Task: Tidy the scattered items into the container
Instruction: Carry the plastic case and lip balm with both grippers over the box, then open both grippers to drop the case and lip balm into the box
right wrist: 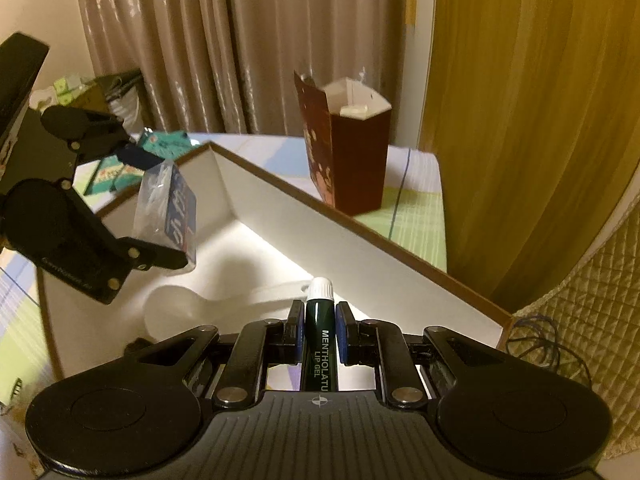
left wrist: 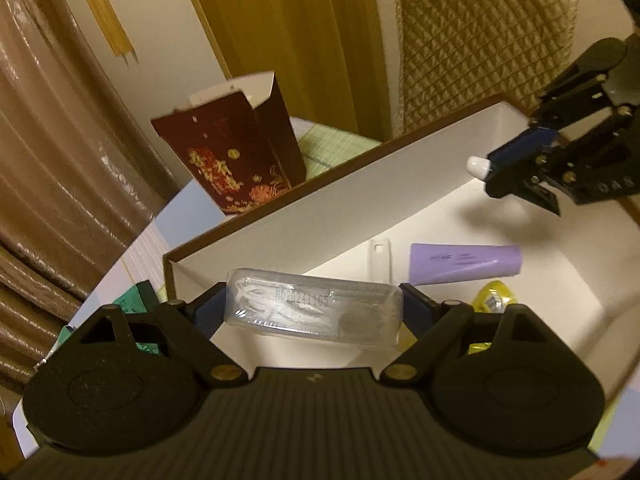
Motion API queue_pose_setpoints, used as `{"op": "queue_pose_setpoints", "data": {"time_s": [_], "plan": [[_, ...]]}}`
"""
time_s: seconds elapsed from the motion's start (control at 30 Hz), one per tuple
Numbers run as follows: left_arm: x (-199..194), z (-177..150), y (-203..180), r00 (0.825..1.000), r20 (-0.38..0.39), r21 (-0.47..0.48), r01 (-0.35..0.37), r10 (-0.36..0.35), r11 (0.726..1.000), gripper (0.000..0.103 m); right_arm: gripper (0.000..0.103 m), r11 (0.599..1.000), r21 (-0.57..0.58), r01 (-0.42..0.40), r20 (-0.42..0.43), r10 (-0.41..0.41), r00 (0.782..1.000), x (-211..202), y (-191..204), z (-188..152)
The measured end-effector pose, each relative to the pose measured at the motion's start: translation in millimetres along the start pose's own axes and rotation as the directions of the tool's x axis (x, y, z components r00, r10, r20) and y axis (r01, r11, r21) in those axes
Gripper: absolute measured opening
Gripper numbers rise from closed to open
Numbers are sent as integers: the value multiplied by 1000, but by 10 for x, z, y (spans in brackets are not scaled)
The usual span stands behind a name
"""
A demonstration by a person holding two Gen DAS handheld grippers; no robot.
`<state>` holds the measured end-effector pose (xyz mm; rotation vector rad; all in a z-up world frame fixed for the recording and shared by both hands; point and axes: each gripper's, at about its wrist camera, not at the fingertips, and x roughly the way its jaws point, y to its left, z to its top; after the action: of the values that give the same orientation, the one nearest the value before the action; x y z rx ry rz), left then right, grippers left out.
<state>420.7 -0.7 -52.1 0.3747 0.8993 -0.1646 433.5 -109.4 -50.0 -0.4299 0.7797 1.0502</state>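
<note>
Over the white box (left wrist: 304, 216), my left gripper (left wrist: 314, 312) grips a clear packet (left wrist: 314, 312) across its width, jaws spread wide. My right gripper (right wrist: 319, 330) is clamped tight on a green lip gel tube (right wrist: 319, 344), white cap forward. Inside the box lie a purple tube (left wrist: 466, 264), a white scoop (right wrist: 188, 312) and a yellow packet (left wrist: 494, 298).

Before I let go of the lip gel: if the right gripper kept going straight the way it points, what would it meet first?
Probably the white scoop lying on the floor of the container, just ahead of the right gripper and its lip gel tube; depth is hard to judge.
</note>
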Motion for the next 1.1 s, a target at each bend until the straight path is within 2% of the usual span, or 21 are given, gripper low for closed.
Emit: {"op": "queue_pose_setpoints", "data": {"time_s": [0.23, 0.57, 0.67, 0.73, 0.93, 1.07, 1.1], "plan": [[419, 32, 45, 997, -77, -28, -33, 30, 999, 87, 13, 1000, -11, 12, -54, -12, 998, 242, -42, -12], [687, 18, 91, 990, -124, -35, -67, 62, 997, 87, 13, 1000, -14, 28, -87, -29, 996, 380, -114, -26], [686, 1, 113, 991, -123, -49, -65, 59, 997, 88, 13, 999, -19, 30, -94, -32, 995, 407, -122, -35], [663, 0, 120, 991, -118, -50, -66, 60, 997, 92, 13, 999, -24, 32, -97, -35, 995, 426, -114, -26], [544, -5, 138, 995, -92, -60, -54, 48, 997, 92, 13, 998, -41, 42, -98, -45, 994, 471, -86, -6], [459, -24, 146, 996, -79, -63, -52, 47, 997, 92, 13, 993, -77, 90, -62, -95, 994, 465, -60, 6], [432, -32, 150, 996, -75, -66, -53, 48, 996, 92, 18, 992, -87, 95, -56, -100, 993, 463, -56, 9]]}}
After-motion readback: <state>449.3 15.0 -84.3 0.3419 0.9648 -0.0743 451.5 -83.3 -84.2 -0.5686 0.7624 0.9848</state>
